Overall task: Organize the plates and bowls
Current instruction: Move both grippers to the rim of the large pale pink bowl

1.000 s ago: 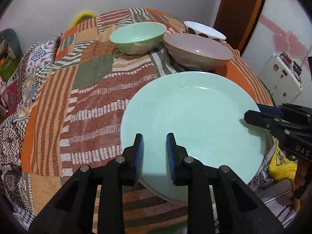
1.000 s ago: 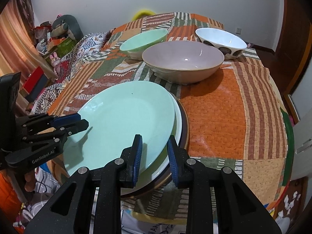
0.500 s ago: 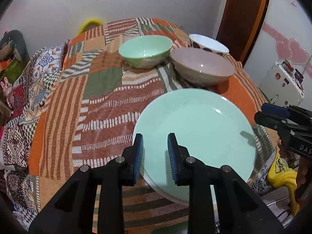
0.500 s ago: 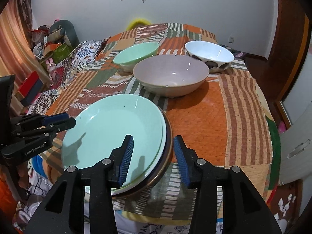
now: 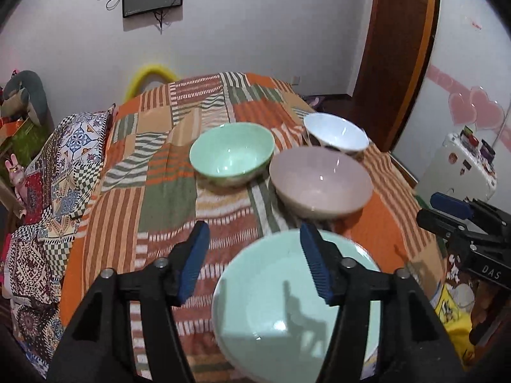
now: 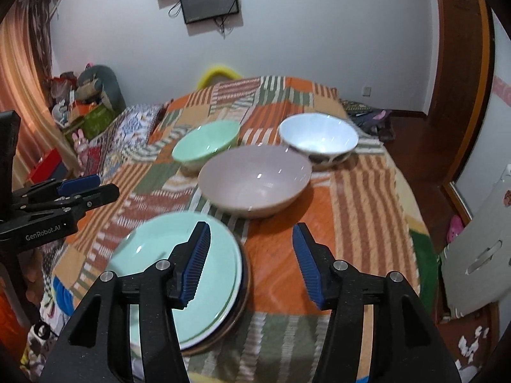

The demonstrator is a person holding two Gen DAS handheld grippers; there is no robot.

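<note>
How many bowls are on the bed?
3: a green bowl far left, a white bowl far right, and a pinkish-beige bowl nearer, just behind the plate stack.

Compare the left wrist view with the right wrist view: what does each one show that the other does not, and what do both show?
Only the left wrist view shows pink heart shapes on the wall. Only the right wrist view shows the curtain and the darker plates' edges under the green plate. Both show the green bowl, the pink bowl, the white bowl, the striped blanket and both hand-held grippers, left and right, open above the plates.
</note>
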